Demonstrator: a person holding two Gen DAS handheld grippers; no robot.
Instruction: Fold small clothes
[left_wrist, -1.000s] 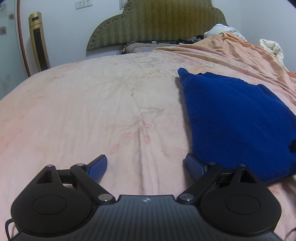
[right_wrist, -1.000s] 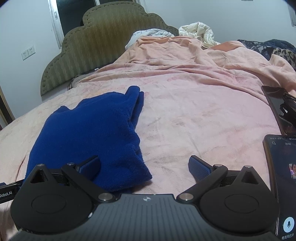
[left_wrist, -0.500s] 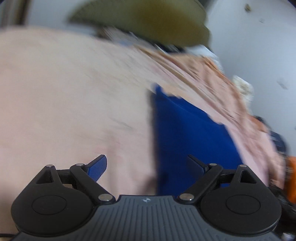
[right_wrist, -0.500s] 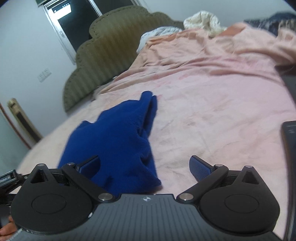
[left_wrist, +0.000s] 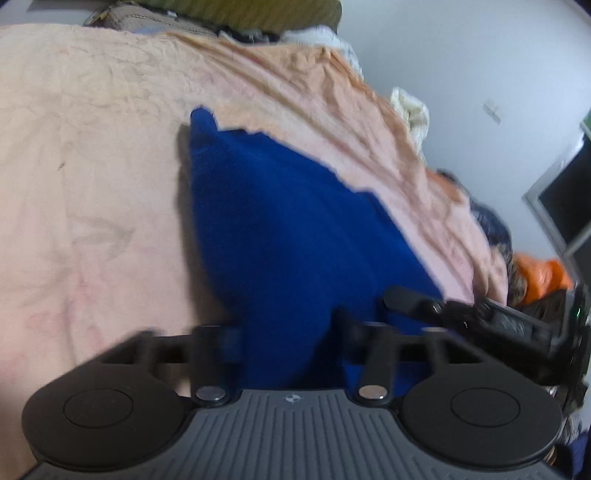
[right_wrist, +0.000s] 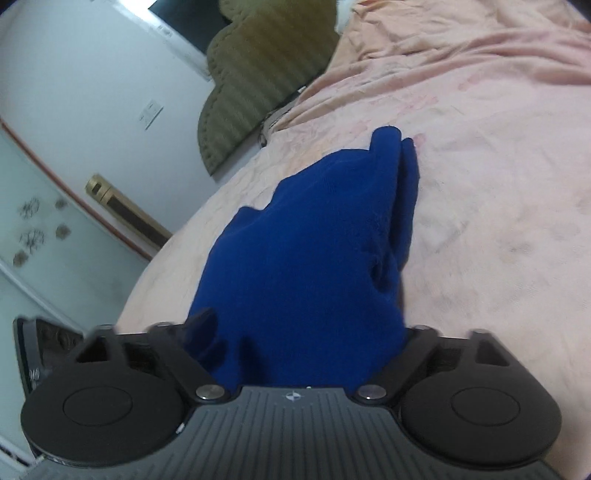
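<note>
Left gripper (left_wrist: 286, 338): fingers smeared by motion blur; its jaws are closing with the near edge of the blue garment (left_wrist: 291, 236) between them, contact of the pads not discernible. Right gripper (right_wrist: 306, 341): jaws closing, both fingertips sunk behind the garment's near end. Headboard (left_wrist: 258, 11): cut off by the top edge. Dark clutter (left_wrist: 517, 284) at the far right of the bed: too blurred to identify.

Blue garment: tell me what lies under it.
The blue garment lies flat on the pink bedspread, which shows all around it. Whatever is directly beneath the cloth is covered.
</note>
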